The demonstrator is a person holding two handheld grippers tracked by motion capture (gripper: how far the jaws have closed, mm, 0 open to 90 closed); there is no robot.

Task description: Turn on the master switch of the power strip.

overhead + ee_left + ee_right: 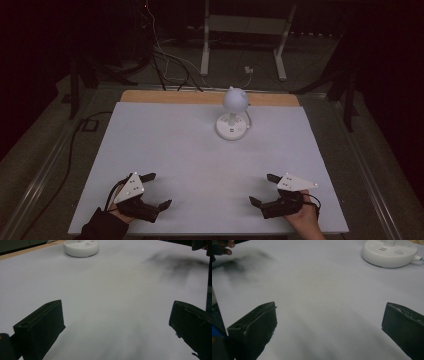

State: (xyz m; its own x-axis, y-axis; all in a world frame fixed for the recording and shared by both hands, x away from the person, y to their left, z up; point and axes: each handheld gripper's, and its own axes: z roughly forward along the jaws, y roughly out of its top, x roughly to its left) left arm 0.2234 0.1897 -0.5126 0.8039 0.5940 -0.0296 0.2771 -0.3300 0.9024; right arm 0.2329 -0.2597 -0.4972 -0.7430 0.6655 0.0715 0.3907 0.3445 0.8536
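A small white desk lamp point(233, 114) with a round head and a disc base stands upright near the far middle of the white table top point(200, 165). Its base point(81, 248) appears at the top of the left gripper view, and the base point(390, 252) also sits at the upper right of the right gripper view. My left gripper point(156, 191) rests open at the near left with nothing between its jaws. At the near right my right gripper point(263, 189) is open too, also holding nothing. Both point inward across the bare surface.
A wooden strip point(165, 96) runs along the table's far edge. Behind it are cables point(165, 55) on the floor and a white metal frame point(243, 30). A white cord point(248, 120) leaves the lamp base to the right.
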